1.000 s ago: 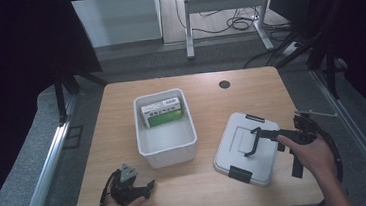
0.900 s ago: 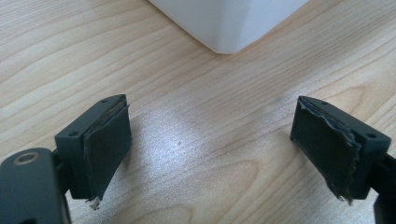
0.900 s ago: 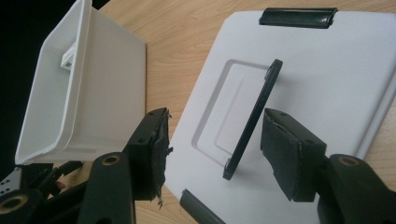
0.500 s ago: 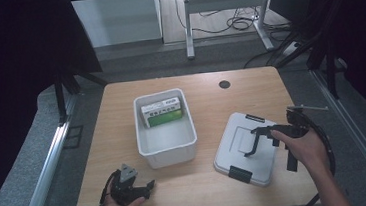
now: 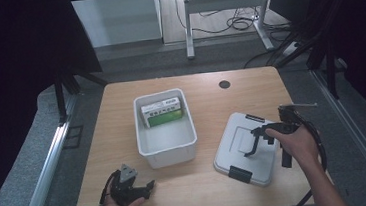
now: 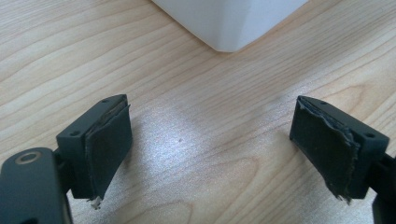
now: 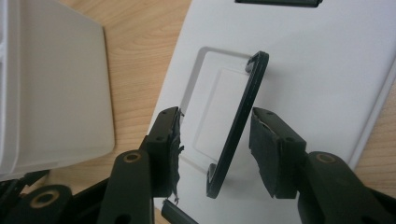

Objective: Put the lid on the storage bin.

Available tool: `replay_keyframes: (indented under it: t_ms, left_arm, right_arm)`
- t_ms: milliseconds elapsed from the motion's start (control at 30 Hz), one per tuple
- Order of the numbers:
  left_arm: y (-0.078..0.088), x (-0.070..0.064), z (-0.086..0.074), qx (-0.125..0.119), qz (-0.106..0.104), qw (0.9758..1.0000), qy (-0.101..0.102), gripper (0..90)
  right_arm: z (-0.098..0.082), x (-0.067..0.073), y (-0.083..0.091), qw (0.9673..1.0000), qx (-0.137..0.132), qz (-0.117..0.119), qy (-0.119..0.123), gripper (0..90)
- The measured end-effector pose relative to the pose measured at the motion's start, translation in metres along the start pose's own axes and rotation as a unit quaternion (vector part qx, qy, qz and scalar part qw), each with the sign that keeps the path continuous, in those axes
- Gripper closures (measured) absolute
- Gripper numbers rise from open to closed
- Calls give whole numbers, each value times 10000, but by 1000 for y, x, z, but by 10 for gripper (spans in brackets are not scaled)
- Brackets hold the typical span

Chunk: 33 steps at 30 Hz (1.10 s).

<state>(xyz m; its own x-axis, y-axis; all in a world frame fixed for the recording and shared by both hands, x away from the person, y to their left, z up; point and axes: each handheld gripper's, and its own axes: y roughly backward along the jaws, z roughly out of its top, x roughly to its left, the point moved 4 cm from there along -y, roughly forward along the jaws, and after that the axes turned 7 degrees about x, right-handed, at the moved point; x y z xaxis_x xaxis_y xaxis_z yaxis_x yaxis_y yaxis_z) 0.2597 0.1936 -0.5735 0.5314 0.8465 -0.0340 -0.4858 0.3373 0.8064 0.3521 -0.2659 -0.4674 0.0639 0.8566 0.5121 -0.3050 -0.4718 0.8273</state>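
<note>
Box (image 5: 162,112) label green, writing unreadable; right claw (image 7: 215,140) closing around lid handle (image 7: 238,121); left claw (image 6: 210,149) spread.

Green-white box (image 5: 161,112) inside white bin (image 5: 167,153)

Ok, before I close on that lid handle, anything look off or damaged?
Only the pads: their rubber is frayed and ragged at the edges on both grippers. The lid lies flat beside the bin, its handle raised between the right gripper's closing jaws, ungripped.

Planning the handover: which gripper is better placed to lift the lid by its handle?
Right. The right gripper already straddles the raised black handle of the lid, its jaws just closing. The left gripper sits open over bare table.
</note>
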Motion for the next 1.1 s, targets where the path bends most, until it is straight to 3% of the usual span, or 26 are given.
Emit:
replay_keyframes:
  t_ms: [700, 767, 900, 1100]
  left_arm:
    - [0, 0, 0, -1, 1, 10000, 1, 129]
    - [0, 0, 0, -1, 0, 10000, 0, 128]
    - [0, 0, 0, 0, 0, 10000, -1, 128]
    - [0, 0, 0, 0, -1, 10000, -1, 129]
  right_arm:
    - [7, -6, -26, 9967, 452, -473, -482, 696]
    - [7, -7, -27, 9965, 465, -477, -499, 705]
    - [9, -9, -31, 9944, 610, -472, -719, 809]
    - [10, -11, -32, 9923, 677, -330, -986, 829]
